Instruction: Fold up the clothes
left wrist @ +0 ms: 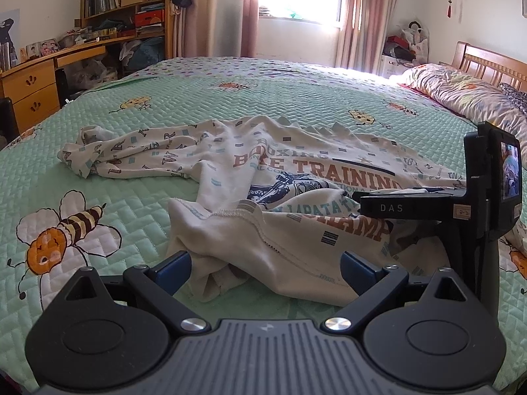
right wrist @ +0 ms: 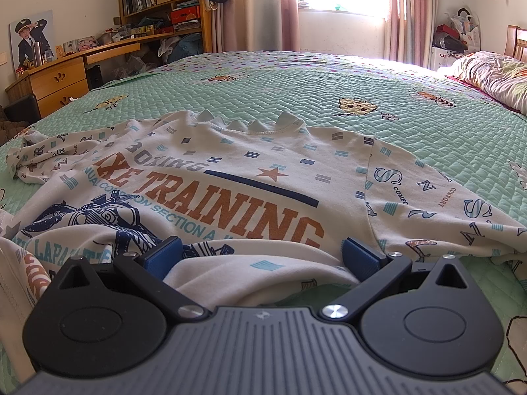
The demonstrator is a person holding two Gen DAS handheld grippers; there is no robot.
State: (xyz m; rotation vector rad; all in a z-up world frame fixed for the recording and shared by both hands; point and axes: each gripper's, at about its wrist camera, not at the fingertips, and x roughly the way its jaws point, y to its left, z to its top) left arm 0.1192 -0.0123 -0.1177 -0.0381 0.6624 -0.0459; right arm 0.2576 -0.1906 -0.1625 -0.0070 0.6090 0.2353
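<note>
The cream printed sweatshirt [right wrist: 250, 177] lies face up in the middle of the bed, on the green quilted bedspread [left wrist: 230, 98], neckline toward the window and hem toward the person. It is spread out but far from neat: the left sleeve [left wrist: 131, 154] is bunched and twisted off to the side, the right sleeve [right wrist: 438, 204] lies out flatter, and the bottom hem [left wrist: 250, 220] is rucked up and partly turned over on itself, hiding part of the print.

The left gripper [left wrist: 265, 268] sits low at the crumpled hem corner with its 2 blue fingers [left wrist: 174, 270] spread wide, cloth heaped between them but not pinched. The right gripper [right wrist: 263, 256] is at the hem further along, likewise spread, with a fold of fabric lying between its fingers [right wrist: 163, 256]; nothing looks clamped there either.

By my reckoning the folding has barely started. No clean fold exists yet; at most, the hem is being gathered for a 1st fold or for smoothing. Sleeves, sides and the final halving all remain.
</note>
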